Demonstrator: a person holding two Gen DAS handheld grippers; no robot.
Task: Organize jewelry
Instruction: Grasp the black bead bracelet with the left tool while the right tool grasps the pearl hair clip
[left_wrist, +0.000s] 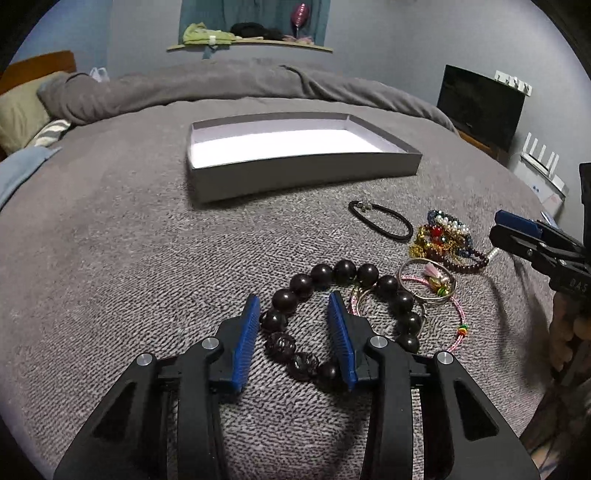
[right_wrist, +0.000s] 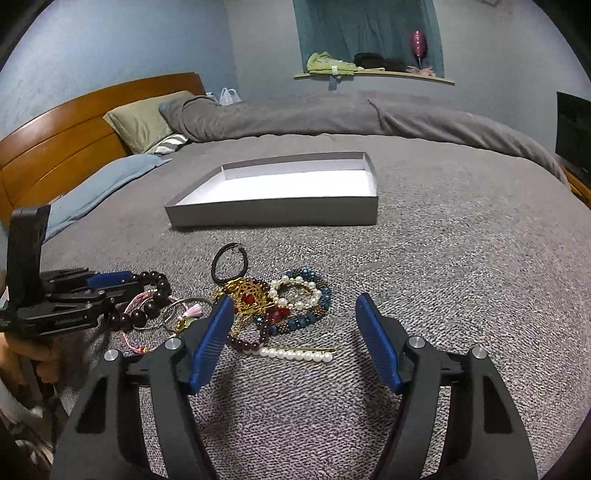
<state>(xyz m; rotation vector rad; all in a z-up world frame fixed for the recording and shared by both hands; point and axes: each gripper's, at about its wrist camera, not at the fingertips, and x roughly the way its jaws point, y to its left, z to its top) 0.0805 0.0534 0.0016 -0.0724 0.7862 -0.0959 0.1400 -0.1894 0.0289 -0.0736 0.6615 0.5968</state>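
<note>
A large dark beaded bracelet (left_wrist: 343, 275) lies on the grey bed cover. My left gripper (left_wrist: 295, 302) is open, its fingers standing either side of the bracelet's left arc, low over the cover. The bracelet also shows in the right wrist view (right_wrist: 155, 284) by the left gripper (right_wrist: 110, 286). A pile of mixed jewelry (right_wrist: 288, 302) with pearls, gold chain and blue beads lies ahead of my right gripper (right_wrist: 295, 306), which is open and empty. A pearl hair clip (right_wrist: 295, 354) lies between its fingers. An empty grey box (left_wrist: 295, 173) with a white inside stands beyond.
A black hair tie (left_wrist: 382, 219) lies near the box. A silver bangle and a pink cord bracelet (left_wrist: 428, 284) lie beside the beaded bracelet. Pillows (right_wrist: 144, 118) and a wooden headboard (right_wrist: 55, 147) are far left. A dark screen (left_wrist: 480, 103) stands off the bed at right.
</note>
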